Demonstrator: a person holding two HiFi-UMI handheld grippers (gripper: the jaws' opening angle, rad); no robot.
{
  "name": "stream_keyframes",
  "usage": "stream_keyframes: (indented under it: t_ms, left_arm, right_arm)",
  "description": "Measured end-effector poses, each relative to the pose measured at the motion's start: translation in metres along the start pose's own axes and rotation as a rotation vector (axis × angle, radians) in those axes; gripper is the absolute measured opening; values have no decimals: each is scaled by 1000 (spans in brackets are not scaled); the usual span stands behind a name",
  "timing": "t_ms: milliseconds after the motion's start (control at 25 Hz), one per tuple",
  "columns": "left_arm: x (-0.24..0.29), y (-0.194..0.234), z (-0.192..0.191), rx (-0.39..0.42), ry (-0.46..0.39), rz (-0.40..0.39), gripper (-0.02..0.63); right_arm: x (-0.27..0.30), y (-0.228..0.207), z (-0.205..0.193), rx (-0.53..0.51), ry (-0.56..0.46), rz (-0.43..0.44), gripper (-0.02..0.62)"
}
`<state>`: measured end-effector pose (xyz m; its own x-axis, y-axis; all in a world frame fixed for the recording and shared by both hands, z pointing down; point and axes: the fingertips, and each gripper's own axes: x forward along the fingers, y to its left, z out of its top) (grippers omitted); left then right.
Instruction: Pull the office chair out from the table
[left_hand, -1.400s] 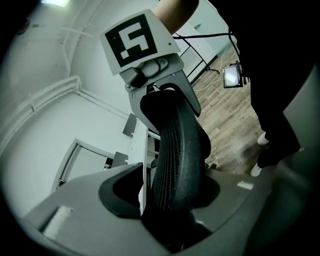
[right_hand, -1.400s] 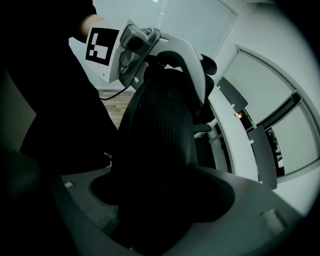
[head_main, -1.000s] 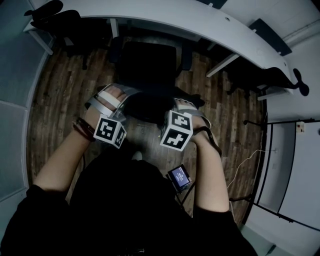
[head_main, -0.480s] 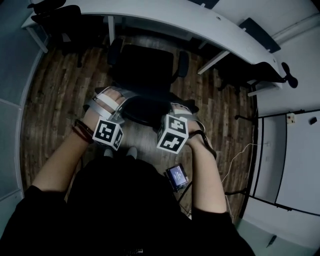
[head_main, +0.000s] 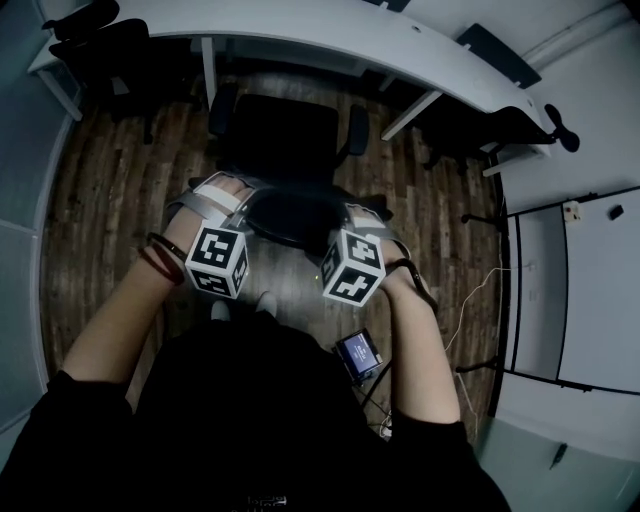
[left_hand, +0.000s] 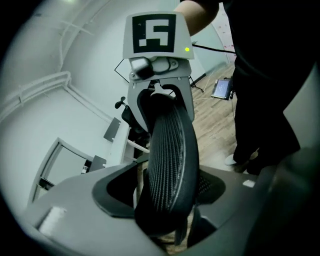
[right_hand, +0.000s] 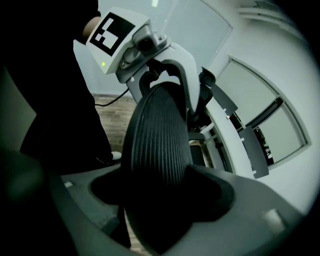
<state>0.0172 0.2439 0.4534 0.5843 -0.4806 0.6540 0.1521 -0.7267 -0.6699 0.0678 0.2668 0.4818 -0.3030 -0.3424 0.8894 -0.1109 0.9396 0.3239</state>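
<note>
Your chair (head_main: 290, 135) stands on the wood floor (head_main: 110, 190), its seat clear of the table (head_main: 330, 30) edge, with a strip of floor between them. Left claw (head_main: 238, 205) has just been opening: the top of the backrest (head_main: 290, 215) sits between its jaws with gaps on either side. Right claw (head_main: 352, 218) is clamped on that same rim. A table leg (head_main: 207, 70) stands just beside one armrest (head_main: 222, 102), and bare floor lies open on both flanks.
</note>
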Motion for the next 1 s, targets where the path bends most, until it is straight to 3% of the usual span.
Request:
stream_keyframes:
  t_ms: [160,200,280,320,360,400,480,560,680,1000]
  left_arm:
    - [-43,-7,32,-142,-154,-109,282]
    - [-58,-2,42,-205,-222,-107,247]
    - [-86,20,60,-404,-384,-62,83]
    - [-98,37,64,-534,-466,-17,5]
    - [-108,55,65,-669,-538,36,5]
    - [-115,72,64,-792,-592,88,5]
    - [-127,98,61,-974,-658,164,5]
    - [-137,111,58,-1076,-722,192,5]
    - [-141,117,54,-1132,-753,195,5]
    - [-128,112,69,-1032,-704,167,5]
  right_arm:
    - [-58,0,17,107,-155,-29,357]
    - [-75,-2,24,155,-224,-35,353]
    - [-111,-13,39,299,-418,-59,304]
    - [-129,-23,46,392,-533,-83,194]
    - [-147,-34,50,486,-642,-112,65]
    - [-162,-45,51,565,-728,-147,3]
    - [-179,-62,47,652,-812,-233,2]
    - [-182,-70,46,683,-825,-291,2]
    - [-177,-71,52,699,-830,-296,2]
    - [-179,-80,47,711,-848,-295,2]
